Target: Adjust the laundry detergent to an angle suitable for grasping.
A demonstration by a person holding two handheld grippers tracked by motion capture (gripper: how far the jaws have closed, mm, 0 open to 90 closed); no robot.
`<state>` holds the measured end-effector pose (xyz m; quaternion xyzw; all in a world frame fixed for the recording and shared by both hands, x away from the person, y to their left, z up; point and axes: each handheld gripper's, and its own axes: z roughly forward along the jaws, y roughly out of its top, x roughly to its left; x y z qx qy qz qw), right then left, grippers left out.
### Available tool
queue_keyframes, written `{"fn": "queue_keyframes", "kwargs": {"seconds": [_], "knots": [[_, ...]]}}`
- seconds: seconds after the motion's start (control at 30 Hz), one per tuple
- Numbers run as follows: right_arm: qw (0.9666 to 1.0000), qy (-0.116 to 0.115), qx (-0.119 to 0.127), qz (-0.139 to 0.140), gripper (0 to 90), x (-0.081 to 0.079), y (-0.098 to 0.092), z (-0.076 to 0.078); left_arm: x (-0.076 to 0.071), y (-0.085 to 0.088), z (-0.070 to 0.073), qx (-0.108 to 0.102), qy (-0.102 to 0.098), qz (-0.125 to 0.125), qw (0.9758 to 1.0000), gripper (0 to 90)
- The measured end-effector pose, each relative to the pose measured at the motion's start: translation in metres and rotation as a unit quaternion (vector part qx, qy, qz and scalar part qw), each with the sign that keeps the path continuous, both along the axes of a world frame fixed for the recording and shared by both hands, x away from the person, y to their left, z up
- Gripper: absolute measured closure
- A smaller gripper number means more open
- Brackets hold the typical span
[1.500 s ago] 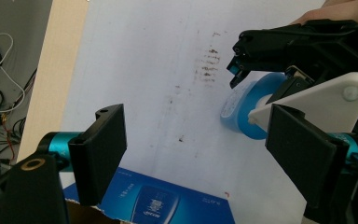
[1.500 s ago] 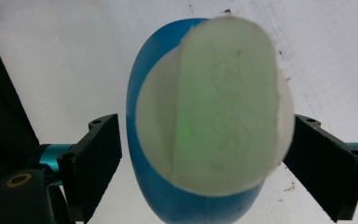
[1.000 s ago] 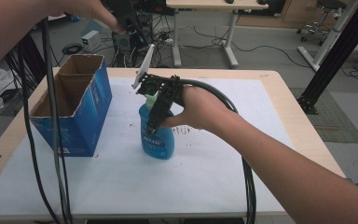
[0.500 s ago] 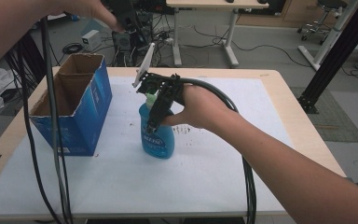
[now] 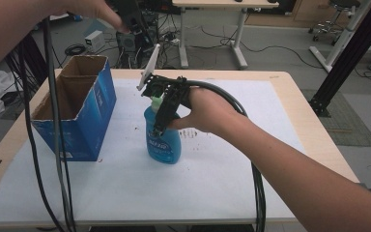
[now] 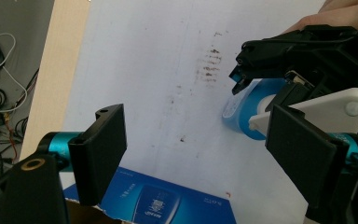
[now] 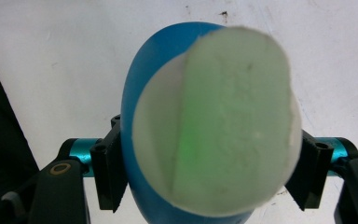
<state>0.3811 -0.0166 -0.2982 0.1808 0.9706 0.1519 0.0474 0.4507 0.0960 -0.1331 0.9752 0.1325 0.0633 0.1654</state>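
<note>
A blue bottle (image 5: 163, 140) with a pale green-white cap (image 7: 223, 126) stands upright on the white table cover. My right gripper (image 5: 160, 126) comes down over it from above. Its jaws have just been closing, the bottle (image 7: 135, 107) is between them, and the pads (image 7: 109, 172) press on its sides. My left gripper (image 5: 134, 29) is held high at the far left, above the table's back edge. In the left gripper view it (image 6: 196, 154) stands open with nothing between its pads, looking down on the bottle (image 6: 244, 114) and the right gripper (image 6: 303, 51).
An open blue cardboard box (image 5: 77, 111) stands at the table's left, a short gap from the bottle; its corner (image 6: 168, 200) lies under the left gripper. Black cables (image 5: 58, 145) hang down across the left side. Brown smudges (image 6: 209, 65) mark the white cover.
In the high view both hands hold their place and the bottle stands where it was. The right gripper's jaws sit closer against the bottle.
</note>
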Motion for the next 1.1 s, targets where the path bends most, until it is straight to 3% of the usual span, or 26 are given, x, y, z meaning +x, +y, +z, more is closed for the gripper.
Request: {"fn": "queue_keyframes", "kwargs": {"seconds": [0.47,0.73,1.1], "knots": [[0.9999,0.004,0.004,0.016,36.5,-0.0001,0.0005,0.0002,-0.0003,0.0003,-0.0002,0.002,0.002,0.001,1.0,20.6],[0.9998,-0.001,0.006,0.02,37.1,-0.0012,0.0002,0.0004,-0.0003,0.0007,-0.0004,0.002,0.002,0.002,1.0,20.6],[0.9988,-0.006,0.013,0.046,37.5,-0.004,-0.0056,0.0025,-0.0001,0.0039,0.0004,0.002,0.001,0.002,1.0,20.6]]}}
